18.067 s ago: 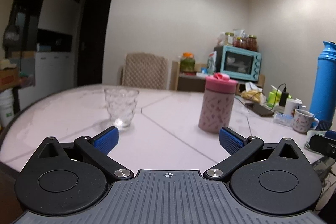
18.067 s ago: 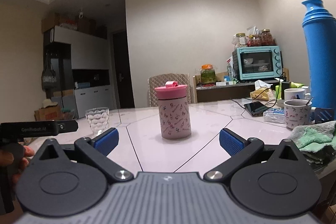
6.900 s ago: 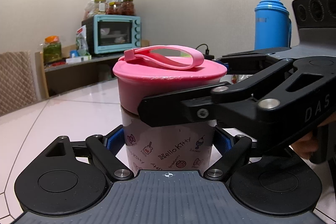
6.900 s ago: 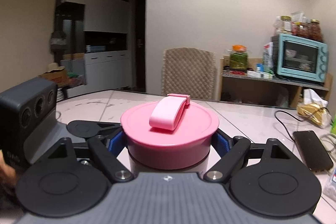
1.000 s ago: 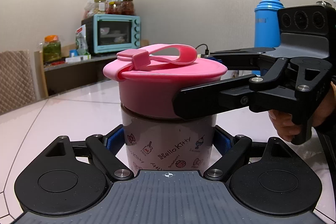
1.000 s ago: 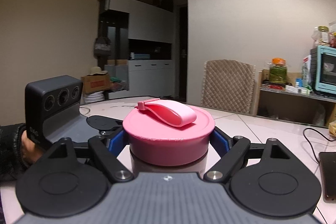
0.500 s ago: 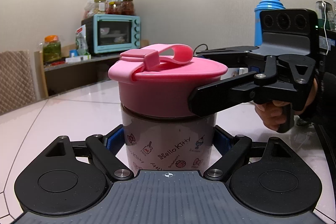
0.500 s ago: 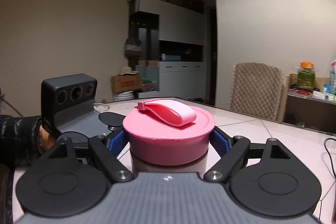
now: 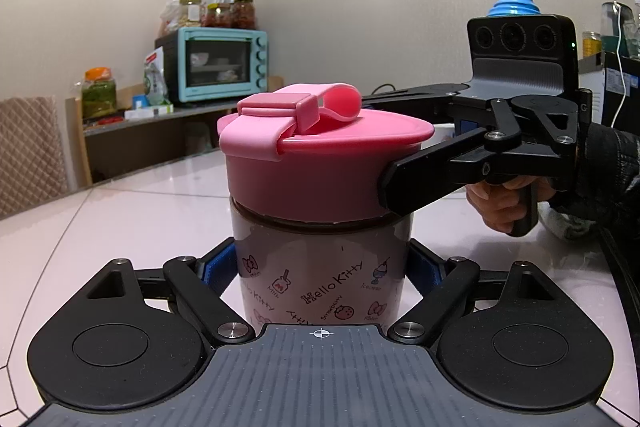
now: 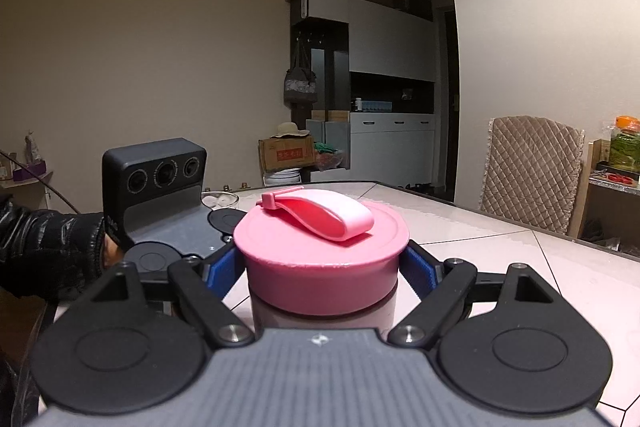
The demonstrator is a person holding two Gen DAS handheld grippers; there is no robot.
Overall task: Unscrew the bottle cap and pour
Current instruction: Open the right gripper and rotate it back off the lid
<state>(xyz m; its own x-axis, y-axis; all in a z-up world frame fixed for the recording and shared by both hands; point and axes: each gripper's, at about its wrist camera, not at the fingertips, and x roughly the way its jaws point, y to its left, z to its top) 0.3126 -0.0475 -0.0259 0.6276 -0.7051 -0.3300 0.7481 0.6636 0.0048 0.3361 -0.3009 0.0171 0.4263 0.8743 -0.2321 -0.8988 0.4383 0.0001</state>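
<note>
A pink Hello Kitty bottle (image 9: pixel 320 259) stands on the pale table (image 9: pixel 120 211). My left gripper (image 9: pixel 322 269) is shut on its patterned body, a blue pad on each side. The pink cap (image 10: pixel 320 239) with a strap loop sits between the blue pads of my right gripper (image 10: pixel 322 267), which is shut on it. In the left wrist view the right gripper reaches in from the right, its near finger (image 9: pixel 432 175) pressed on the cap (image 9: pixel 296 179). A dark seam shows under the cap. A clear glass rim (image 10: pixel 220 199) peeks out behind the left gripper's housing (image 10: pixel 156 179).
A teal toaster oven (image 9: pixel 216 65) with jars on top stands on a shelf behind. A blue thermos (image 9: pixel 514 1) rises behind the right gripper. A quilted chair (image 10: pixel 528 171) stands at the table's far side. A person's dark sleeve (image 10: pixel 48 251) holds the left gripper.
The right gripper has swung round the bottle, moving right in the left wrist view, and the cap's strap has turned with it. The left gripper and bottle body stayed still.
</note>
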